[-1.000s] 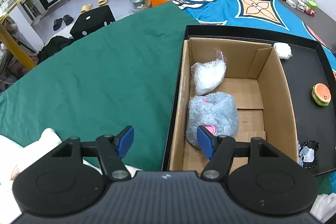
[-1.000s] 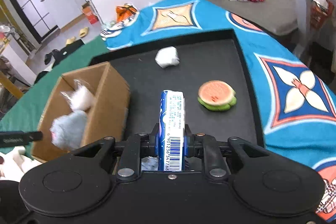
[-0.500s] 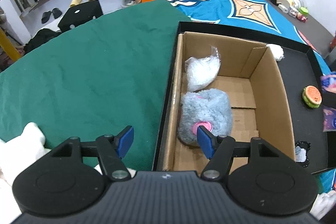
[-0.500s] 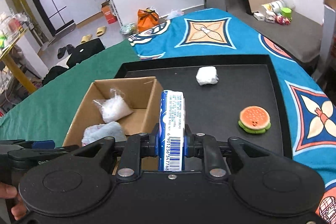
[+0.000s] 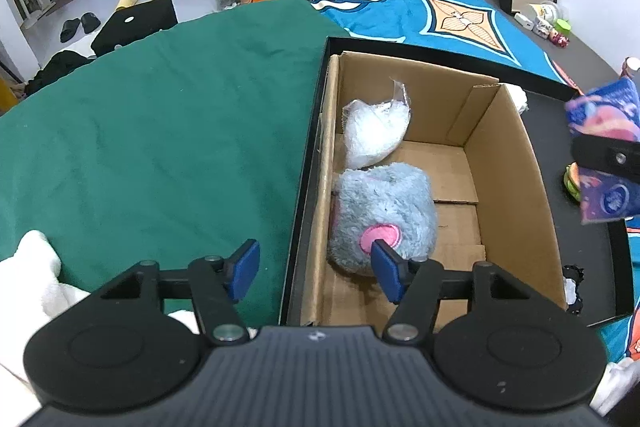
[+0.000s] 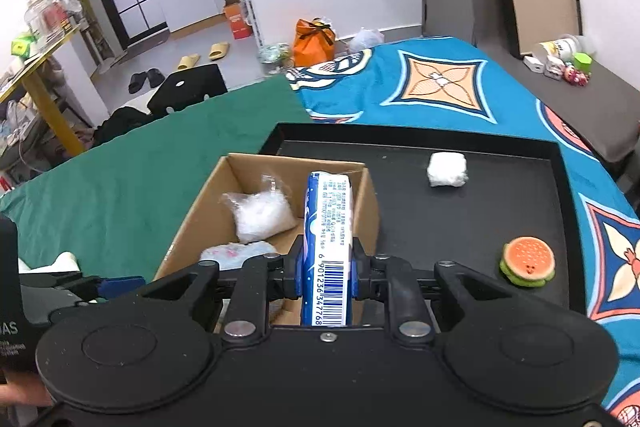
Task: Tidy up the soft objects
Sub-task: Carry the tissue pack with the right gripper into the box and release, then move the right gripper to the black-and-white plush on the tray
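Tissue pack (image 6: 329,227), barcode 6901236347768

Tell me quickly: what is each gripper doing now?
Left gripper: open, holding nothing; its jaws have just been closing a little.
Right gripper: shut on the tissue pack.

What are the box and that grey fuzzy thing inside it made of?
The box looks like plain brown cardboard: matte, with folded flaps and raw cut edges. The grey toy seems to be plush fabric, its pile long and fluffy, with a smooth pink patch.
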Demonstrator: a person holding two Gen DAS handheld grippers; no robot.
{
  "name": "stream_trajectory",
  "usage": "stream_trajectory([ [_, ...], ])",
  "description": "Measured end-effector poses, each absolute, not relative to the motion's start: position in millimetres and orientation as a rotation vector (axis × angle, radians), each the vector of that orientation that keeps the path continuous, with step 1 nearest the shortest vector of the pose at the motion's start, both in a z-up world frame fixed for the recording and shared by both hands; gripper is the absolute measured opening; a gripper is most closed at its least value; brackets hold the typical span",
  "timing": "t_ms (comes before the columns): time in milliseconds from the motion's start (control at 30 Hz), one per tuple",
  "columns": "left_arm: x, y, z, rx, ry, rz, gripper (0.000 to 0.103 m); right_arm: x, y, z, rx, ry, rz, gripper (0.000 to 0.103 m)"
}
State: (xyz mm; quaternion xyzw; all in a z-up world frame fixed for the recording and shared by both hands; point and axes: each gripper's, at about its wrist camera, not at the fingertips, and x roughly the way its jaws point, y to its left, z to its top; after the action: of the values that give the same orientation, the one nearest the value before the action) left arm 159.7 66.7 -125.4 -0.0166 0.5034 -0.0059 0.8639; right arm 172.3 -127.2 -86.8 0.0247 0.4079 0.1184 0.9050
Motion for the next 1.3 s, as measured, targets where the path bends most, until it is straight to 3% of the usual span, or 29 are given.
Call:
stream_trajectory([
  [233, 159, 70, -131, -0.056, 1.061, -0.037, 0.037, 176, -107, -86, 0.025, 0.836, 0.26, 0.02],
  [300, 159, 72, -132, -0.065, 1.058, -0.037, 0.02, 178, -102, -85, 0.015, 0.834, 0.264, 0.02],
  [400, 158, 75, -133, -0.082, 1.053, -0.043, 0.009, 182, -94, -83, 0.01, 0.832, 0.272, 0.02],
  [600, 158, 78, -134, -0.106, 1.045, -0.049, 0.009, 191, -81, -70, 0.025, 0.81, 0.303, 0.025],
  [733, 158, 81, -134, -0.127, 1.05, -0.052, 0.009, 191, -75, -69, -0.023, 0.793, 0.271, 0.052],
  [1300, 156, 79, -129, -0.104, 1.057, -0.039, 0.01, 166, -129, -87, 0.031, 0.859, 0.182, 0.062],
])
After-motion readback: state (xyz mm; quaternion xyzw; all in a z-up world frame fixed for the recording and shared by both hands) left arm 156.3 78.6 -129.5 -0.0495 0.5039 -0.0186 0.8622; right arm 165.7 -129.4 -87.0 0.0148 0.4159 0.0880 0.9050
